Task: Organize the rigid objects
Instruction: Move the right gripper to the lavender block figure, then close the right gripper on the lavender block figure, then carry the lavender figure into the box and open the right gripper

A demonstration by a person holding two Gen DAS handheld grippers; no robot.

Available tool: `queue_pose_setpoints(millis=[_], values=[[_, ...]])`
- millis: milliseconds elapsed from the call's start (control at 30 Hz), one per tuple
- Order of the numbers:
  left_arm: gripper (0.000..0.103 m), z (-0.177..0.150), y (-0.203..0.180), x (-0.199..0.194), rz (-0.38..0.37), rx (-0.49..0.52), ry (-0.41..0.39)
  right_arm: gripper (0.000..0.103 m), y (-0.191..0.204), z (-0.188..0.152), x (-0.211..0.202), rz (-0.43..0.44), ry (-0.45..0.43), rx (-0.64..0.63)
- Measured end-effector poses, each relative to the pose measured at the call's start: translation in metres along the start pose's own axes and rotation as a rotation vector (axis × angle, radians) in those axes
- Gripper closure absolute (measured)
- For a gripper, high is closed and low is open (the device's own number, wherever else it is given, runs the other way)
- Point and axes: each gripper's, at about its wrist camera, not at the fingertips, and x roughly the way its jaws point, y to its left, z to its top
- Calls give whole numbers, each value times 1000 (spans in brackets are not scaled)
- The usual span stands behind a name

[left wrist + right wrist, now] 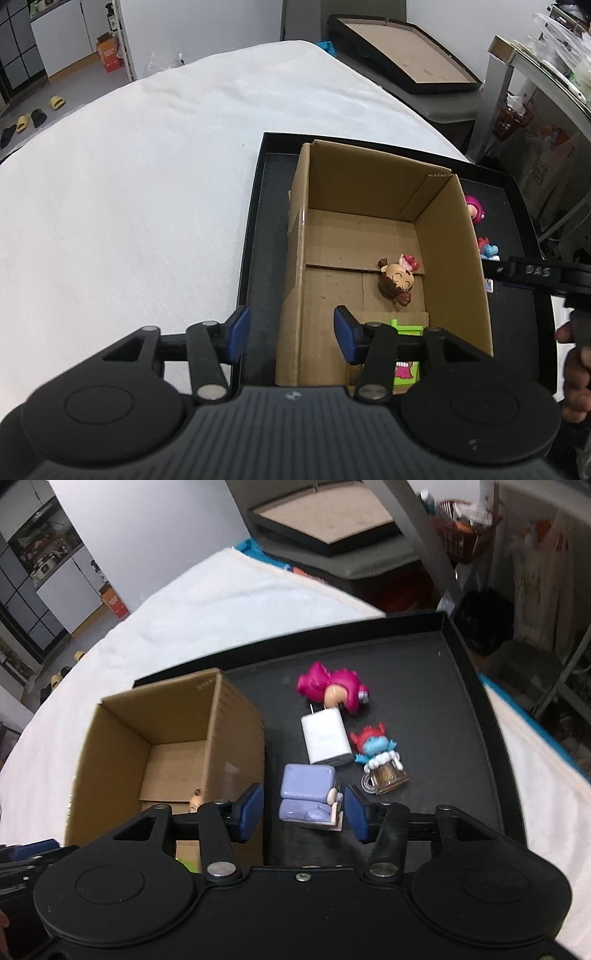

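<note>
An open cardboard box [454, 258] stands on a black tray [266, 206]. Inside it lie a brown-haired doll figure [397, 282] and a green toy [406, 369], partly hidden by my left gripper [291, 338], which is open and straddles the box's near left wall. In the right wrist view my right gripper [303, 810] is open, its fingers on either side of a lilac sofa figure [310, 797] on the tray [461, 709]. Beyond lie a white charger [325, 740], a pink figure [332, 690] and a blue-and-red figure on a mug [380, 760]. The box [236, 731] stands left of them.
The tray sits on a white cloth-covered table [129, 184]. Another black tray [402, 55] lies on a seat behind the table. A shelf with clutter [546, 74] stands at the right. The right gripper's arm [535, 273] reaches over the tray's right side.
</note>
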Motion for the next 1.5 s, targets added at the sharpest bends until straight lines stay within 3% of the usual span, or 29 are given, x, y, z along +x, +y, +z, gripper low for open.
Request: queue_pose_setpoints(millis=[233,600,1067,1233,1500], values=[[52,-1,-7,-2,40,15,-12,52,-11,-1,32,25,61,32],[52,0,-18,-2,106,28,-31,56,-17,-5,42,18,81,-1],[51,0,-12,-6,55,-2,-41,57,-16,-10,20,28,49,-4],[42,-1,-9,-8,38,-6,-47,57,-13,-4,6,23,20,1],[41,-3,-5,-12,18,-8,-61,57,0,9,-19,28,-31,-34]])
